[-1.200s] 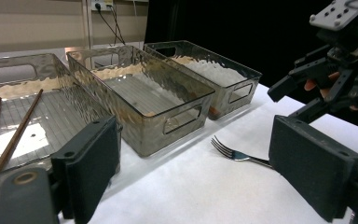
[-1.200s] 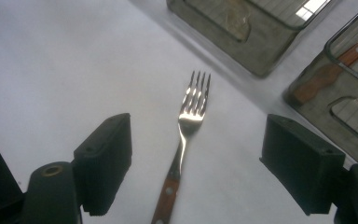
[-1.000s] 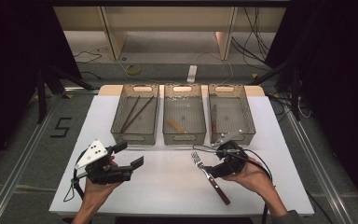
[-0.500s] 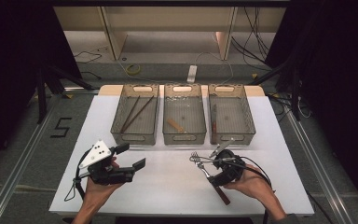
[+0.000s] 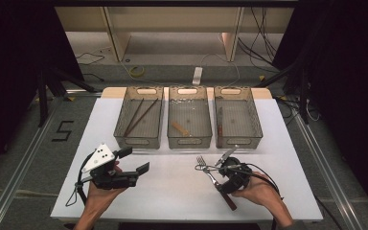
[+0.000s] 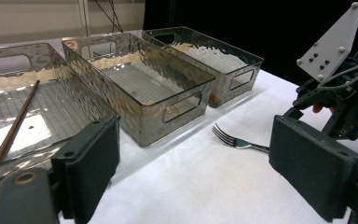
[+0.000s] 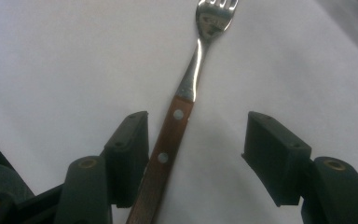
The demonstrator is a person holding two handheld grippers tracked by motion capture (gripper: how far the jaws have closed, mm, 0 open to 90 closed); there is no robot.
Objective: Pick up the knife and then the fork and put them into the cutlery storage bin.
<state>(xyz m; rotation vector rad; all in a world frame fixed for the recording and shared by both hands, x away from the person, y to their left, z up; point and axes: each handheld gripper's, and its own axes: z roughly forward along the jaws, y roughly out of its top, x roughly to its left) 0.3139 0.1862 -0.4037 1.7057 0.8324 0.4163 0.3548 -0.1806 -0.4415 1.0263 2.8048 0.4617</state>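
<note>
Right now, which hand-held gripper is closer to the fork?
Right. The right hand-held gripper straddles the fork, its jaws just closing around the wooden handle. The left hand-held gripper hovers well aside.

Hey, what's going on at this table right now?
A person is working with a hand-held gripper in each hand. The right hand-held gripper is down over a wooden-handled fork lying on the white table; its jaws have just been closing around the handle but do not grip it yet. The left hand-held gripper hovers open, holding nothing. Beyond stand three clear bins; the left bin holds chopsticks.
</note>
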